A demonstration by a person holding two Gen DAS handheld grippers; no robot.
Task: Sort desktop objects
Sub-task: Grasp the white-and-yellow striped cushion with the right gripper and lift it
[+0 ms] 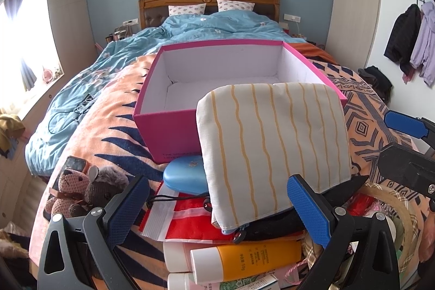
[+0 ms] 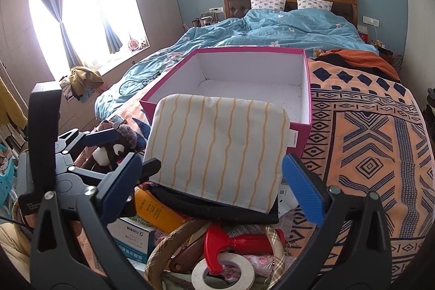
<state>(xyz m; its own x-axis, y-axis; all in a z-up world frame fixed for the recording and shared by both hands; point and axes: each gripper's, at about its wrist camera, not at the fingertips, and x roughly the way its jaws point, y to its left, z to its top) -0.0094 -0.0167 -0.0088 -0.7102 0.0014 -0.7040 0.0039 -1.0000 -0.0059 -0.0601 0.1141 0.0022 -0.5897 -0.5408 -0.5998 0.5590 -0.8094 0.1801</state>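
**Operator:** My left gripper (image 1: 225,211) has its jaws spread as wide as they go, and nothing is pinched between them. The 2 blue pads (image 1: 311,211) stand on either side of the pile, with the striped pouch (image 1: 272,143) rising in the gap ahead of them.

**Partner:** Do the pads touch the pouch?

**Operator:** From the left wrist view I can't tell; the right-side pad overlaps its lower edge in the picture, but I see no squeeze. My right gripper (image 2: 217,192) is also fully spread and holds nothing. The same pouch sits between and beyond its fingers.

**Partner:** Where is everything else?

**Operator:** The pink box (image 1: 168,132) stands open on the patterned blanket (image 2: 367,154), just behind the pouch, white inside with nothing showing in it. The pouch leans tilted on top of a black item (image 2: 217,208). Under and around that I see an orange tube (image 1: 244,260), a blue case (image 1: 185,175) touching the box's front wall, a red toy hammer (image 2: 233,243), a roll of tape (image 2: 223,273) and 2 small plush bears (image 1: 81,189) at the left.

**Partner:** Can the grippers see each other?

**Operator:** Yes, the left one shows at the left edge of the right wrist view.
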